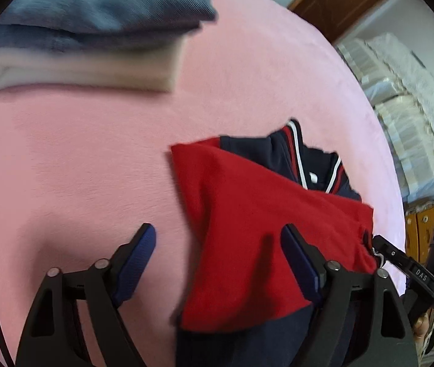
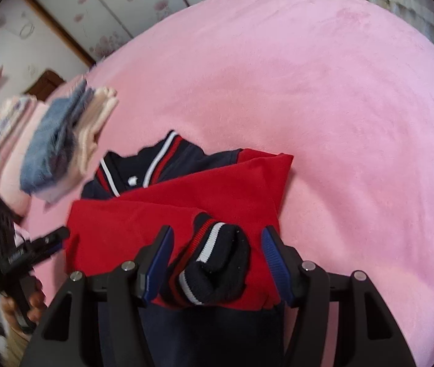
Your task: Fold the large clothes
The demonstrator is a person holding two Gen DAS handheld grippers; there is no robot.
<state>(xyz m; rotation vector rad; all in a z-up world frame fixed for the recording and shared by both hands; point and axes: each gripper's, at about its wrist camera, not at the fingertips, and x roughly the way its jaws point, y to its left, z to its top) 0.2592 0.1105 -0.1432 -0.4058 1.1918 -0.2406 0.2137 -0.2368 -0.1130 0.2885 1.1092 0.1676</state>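
Note:
A red and navy jacket (image 1: 247, 211) with a white-striped collar lies partly folded on the pink bed sheet (image 1: 79, 159). My left gripper (image 1: 218, 241) is open, its right finger over the jacket's red part, its left finger over the sheet. In the right wrist view the jacket (image 2: 217, 192) has both red sleeves folded across it, and a navy cuff (image 2: 217, 266) with white and red stripes lies between the fingers of my open right gripper (image 2: 217, 244). The right gripper (image 1: 406, 263) shows at the jacket's right edge in the left wrist view; the left gripper (image 2: 33, 247) shows at its left edge.
A pile of folded clothes (image 1: 94, 27), blue denim over white, sits at the back left of the bed; it also shows in the right wrist view (image 2: 51, 146). White bedding (image 1: 406, 116) and a wooden door (image 1: 339, 3) stand beyond the bed's right edge. Wardrobe doors (image 2: 110, 9) stand behind.

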